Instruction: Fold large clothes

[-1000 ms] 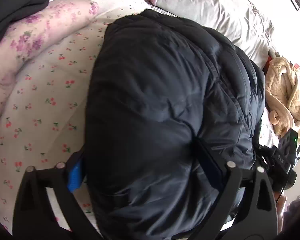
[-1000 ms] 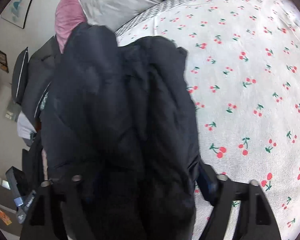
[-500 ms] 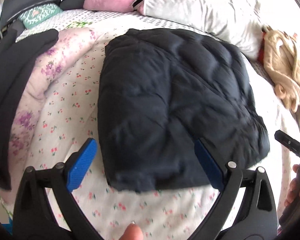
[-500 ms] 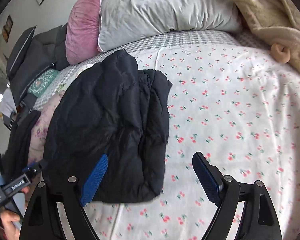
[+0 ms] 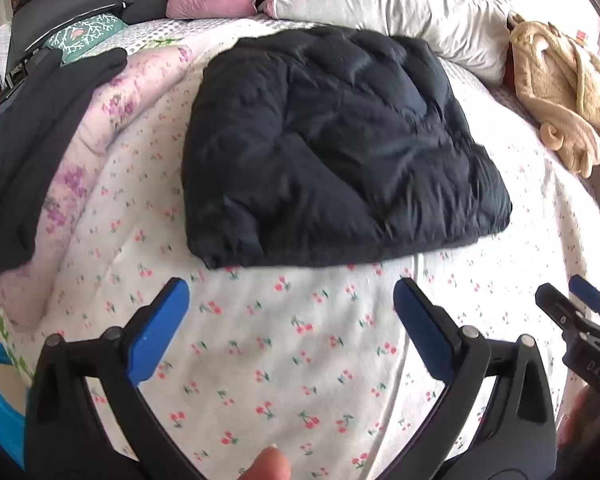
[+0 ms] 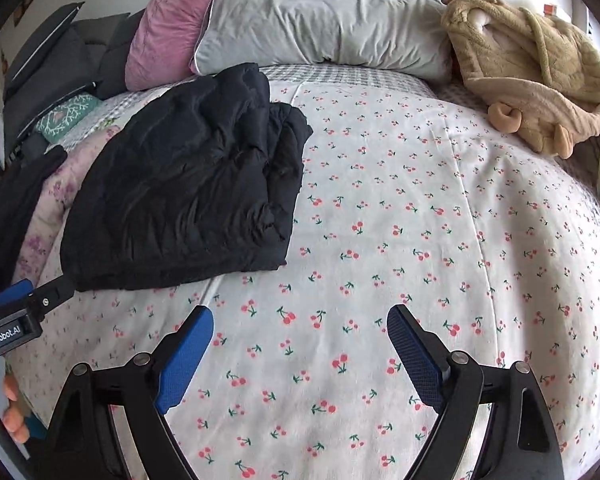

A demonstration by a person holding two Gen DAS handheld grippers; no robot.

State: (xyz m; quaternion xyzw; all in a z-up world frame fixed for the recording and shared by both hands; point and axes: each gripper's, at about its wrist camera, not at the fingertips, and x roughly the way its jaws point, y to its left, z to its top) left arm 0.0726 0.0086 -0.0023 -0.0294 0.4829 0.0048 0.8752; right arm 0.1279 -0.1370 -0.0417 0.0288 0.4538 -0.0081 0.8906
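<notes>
**A:** Both grippers are empty. The left gripper (image 5: 290,308) has its blue fingers (image 5: 158,330) spread wide over bare sheet, and the right gripper (image 6: 300,334) likewise has its fingers (image 6: 186,358) wide apart with nothing between them.

**B:** Where is the garment?

**A:** The dark puffer jacket (image 5: 332,148) lies folded into a thick, roughly square bundle on the cherry-print bed (image 6: 440,240), toward the left side, its far edge near the grey pillow (image 6: 320,16) and pink pillow (image 6: 168,28). It touches neither gripper.

**B:** Which way from the fingers?

**A:** Straight ahead of the left gripper, near its fingertips but apart from them. From the right wrist view it sits ahead and well to the left, so the left gripper is the nearer one. The right gripper faces mostly open sheet.

**B:** Long axis?

**A:** Hard to call with the fisheye. The bundle looks slightly longer running away toward the pillows than across. Its right edge (image 6: 288,184) shows the stacked layers; the near edge (image 5: 300,258) is a rounded hem.

**B:** So the fold is finished?

**A:** I judge this piece essentially done. Any tidying would fall to the left gripper reaching forward to that near edge. The beige fleece garment (image 6: 532,76) heaped at the far right lies closer to the right gripper, and may be the next piece.
</notes>
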